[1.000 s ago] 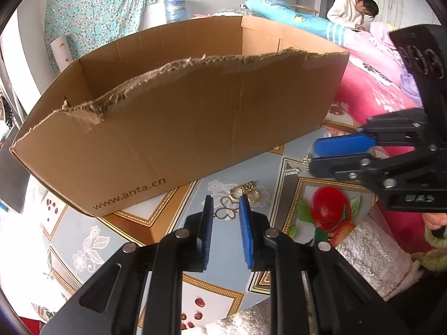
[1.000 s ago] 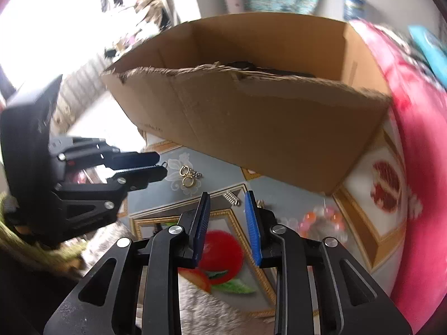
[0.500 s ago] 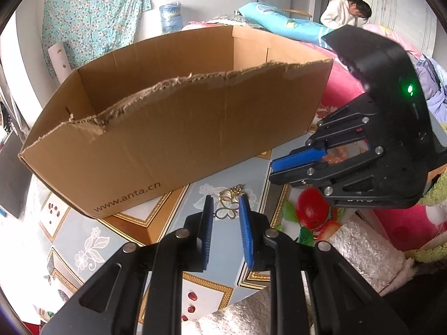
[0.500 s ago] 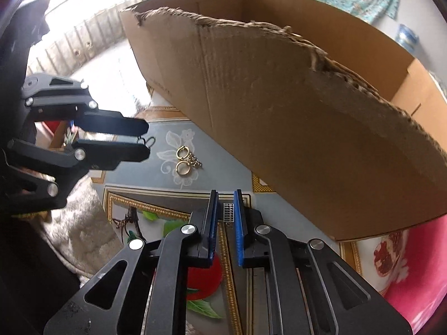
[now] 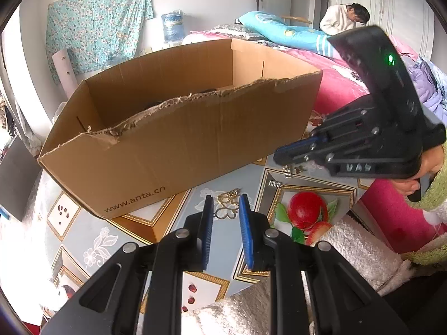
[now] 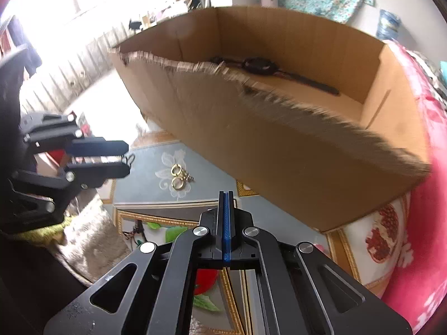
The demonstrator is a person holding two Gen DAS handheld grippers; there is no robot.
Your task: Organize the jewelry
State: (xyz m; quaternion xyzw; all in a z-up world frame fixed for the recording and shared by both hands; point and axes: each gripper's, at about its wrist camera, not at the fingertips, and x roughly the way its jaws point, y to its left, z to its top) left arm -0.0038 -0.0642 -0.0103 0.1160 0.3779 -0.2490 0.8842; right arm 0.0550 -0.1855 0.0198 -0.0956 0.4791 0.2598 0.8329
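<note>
A torn cardboard box (image 5: 173,128) stands on the patterned table; it also shows in the right wrist view (image 6: 293,128) with a black watch (image 6: 259,65) inside. Gold earrings (image 5: 227,196) lie on the table just ahead of my open left gripper (image 5: 225,215); they also show in the right wrist view (image 6: 178,177). A small silver earring (image 5: 287,171) hangs right below the tips of my right gripper (image 5: 279,156). My right gripper (image 6: 226,195) is shut, raised above the table near the box's front wall. Another silver piece (image 5: 275,184) lies on the table.
The tablecloth has a red fruit print (image 5: 304,210). A white fluffy cloth (image 5: 360,254) covers the table's near right edge. A pink bed (image 5: 340,83) lies behind the box, with a person (image 5: 343,19) at the far side.
My right gripper closed fully and lifted toward the box, with a silver earring hanging below its tips. The left gripper stayed open over the gold earrings.
</note>
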